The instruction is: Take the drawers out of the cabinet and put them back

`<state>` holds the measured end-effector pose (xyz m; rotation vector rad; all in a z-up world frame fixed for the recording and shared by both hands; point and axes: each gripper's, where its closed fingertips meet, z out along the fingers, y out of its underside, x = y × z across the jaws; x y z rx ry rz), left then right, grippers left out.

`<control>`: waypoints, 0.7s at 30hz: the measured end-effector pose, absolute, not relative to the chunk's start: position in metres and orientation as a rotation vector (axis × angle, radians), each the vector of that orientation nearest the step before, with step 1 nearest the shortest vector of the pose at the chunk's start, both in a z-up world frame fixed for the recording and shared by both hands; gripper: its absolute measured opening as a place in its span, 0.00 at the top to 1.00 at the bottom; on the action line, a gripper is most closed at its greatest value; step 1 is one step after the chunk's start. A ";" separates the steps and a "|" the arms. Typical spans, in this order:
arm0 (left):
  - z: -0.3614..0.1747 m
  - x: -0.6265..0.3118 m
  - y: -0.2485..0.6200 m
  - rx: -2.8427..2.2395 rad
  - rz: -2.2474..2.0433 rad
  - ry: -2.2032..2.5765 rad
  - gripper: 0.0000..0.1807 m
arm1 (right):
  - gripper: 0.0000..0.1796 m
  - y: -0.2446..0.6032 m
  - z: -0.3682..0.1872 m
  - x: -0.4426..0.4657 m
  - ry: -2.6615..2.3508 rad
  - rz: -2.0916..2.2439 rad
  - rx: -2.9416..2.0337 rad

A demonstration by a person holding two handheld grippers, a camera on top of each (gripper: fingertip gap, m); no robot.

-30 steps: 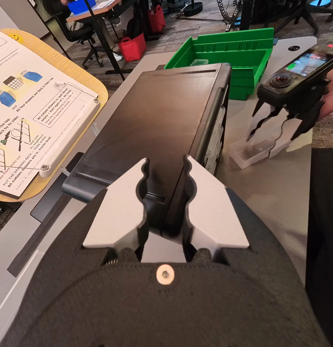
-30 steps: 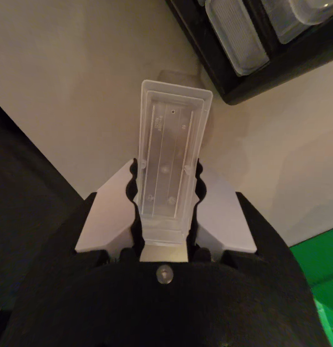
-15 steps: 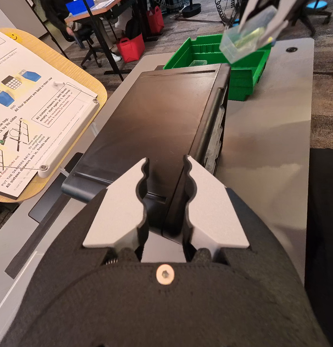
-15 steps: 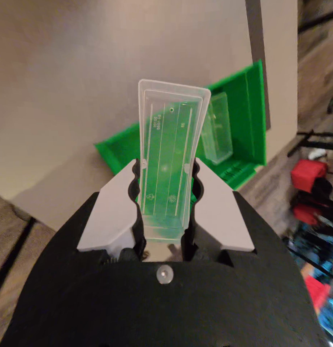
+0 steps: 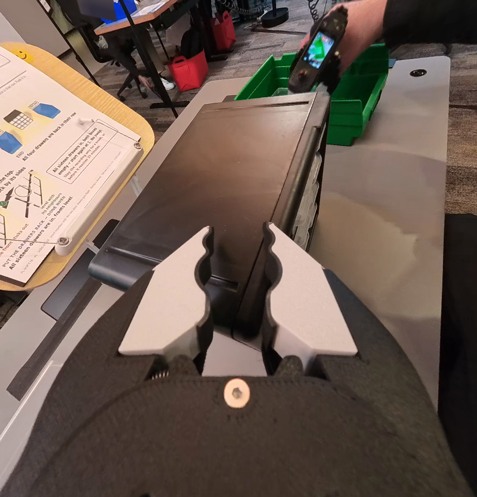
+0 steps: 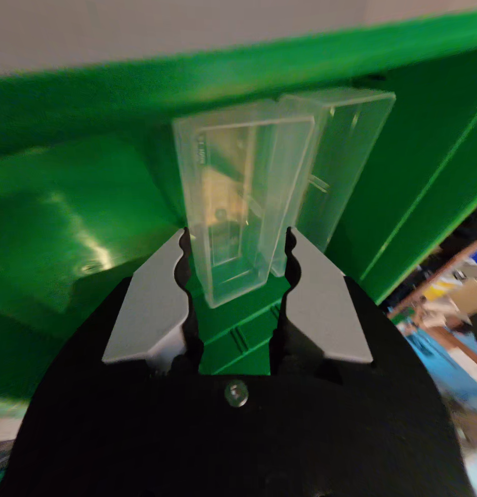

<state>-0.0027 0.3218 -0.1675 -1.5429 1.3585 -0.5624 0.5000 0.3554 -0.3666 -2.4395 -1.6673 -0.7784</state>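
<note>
Removal step, drawer delivered to the green bin [image 6: 70, 113]. Right gripper [image 6: 236, 269], fingers spread, hangs over a clear drawer [image 6: 240, 204] lying in the bin against a second drawer [image 6: 347, 166]; motion blur leaves any finger contact uncertain. Left gripper [image 5: 238, 279] pinches the near corner of the black cabinet [image 5: 226, 172], steadying it. Next: return for another drawer from the cabinet front.

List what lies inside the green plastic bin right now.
Two clear plastic drawers lie side by side in the green plastic bin, beneath the open right gripper. The gripper body hides the bin's near floor.
</note>
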 end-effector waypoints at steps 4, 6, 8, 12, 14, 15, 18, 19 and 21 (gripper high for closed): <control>-0.168 -0.003 0.322 -1.542 -0.562 1.359 0.80 | 0.57 0.370 -0.357 0.516 -1.537 -0.928 -2.453; -0.168 -0.003 0.322 -1.541 -0.561 1.360 0.80 | 0.57 0.366 -0.345 0.516 -1.442 -0.900 -2.492; -0.167 -0.002 0.322 -1.540 -0.562 1.361 0.80 | 0.59 0.360 -0.324 0.514 -1.355 -0.881 -2.480; -0.167 -0.002 0.322 -1.537 -0.561 1.361 0.80 | 0.69 0.344 -0.251 0.456 -1.188 -0.742 -2.252; -0.167 -0.002 0.322 -1.538 -0.561 1.362 0.80 | 0.74 0.327 -0.215 0.393 -1.228 -0.644 -2.041; -0.167 -0.002 0.322 -1.538 -0.561 1.362 0.80 | 0.74 0.315 -0.201 0.360 -1.266 -0.611 -1.939; -0.167 -0.001 0.322 -1.540 -0.559 1.360 0.80 | 0.74 0.275 -0.191 0.259 -1.399 -0.488 -1.716; -0.167 -0.001 0.322 -1.540 -0.558 1.359 0.81 | 0.74 0.264 -0.195 0.228 -1.437 -0.439 -1.649; -0.167 -0.001 0.322 -1.539 -0.556 1.355 0.81 | 0.75 0.248 -0.210 0.173 -1.524 -0.413 -1.511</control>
